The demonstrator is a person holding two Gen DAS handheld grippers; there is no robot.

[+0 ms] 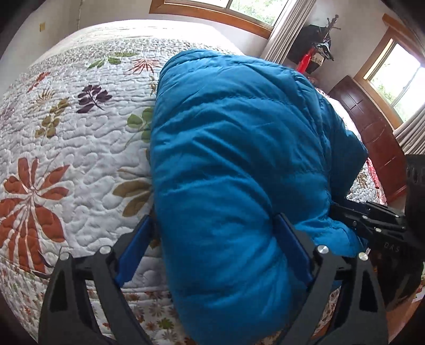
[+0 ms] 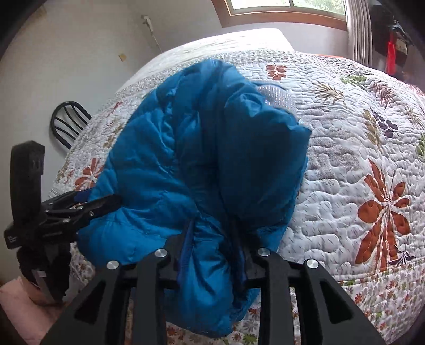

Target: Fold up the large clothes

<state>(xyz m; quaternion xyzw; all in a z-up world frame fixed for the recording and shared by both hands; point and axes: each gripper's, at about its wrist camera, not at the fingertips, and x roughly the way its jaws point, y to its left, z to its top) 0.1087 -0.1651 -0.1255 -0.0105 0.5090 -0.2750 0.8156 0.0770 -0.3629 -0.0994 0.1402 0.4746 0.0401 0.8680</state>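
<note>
1. A blue puffy jacket is seen bundled on the quilt at the bed's near edge.
2. The left claw is held wide apart, a thick roll of the jacket lying between its fingers; whether it is pressed cannot be told.
3. The right claw is clamped on a fold of the jacket.
4. A window is seen beyond the bed.

Pale walls, bright wood-framed windows, white curtains, dark wooden door, black chair.
</note>
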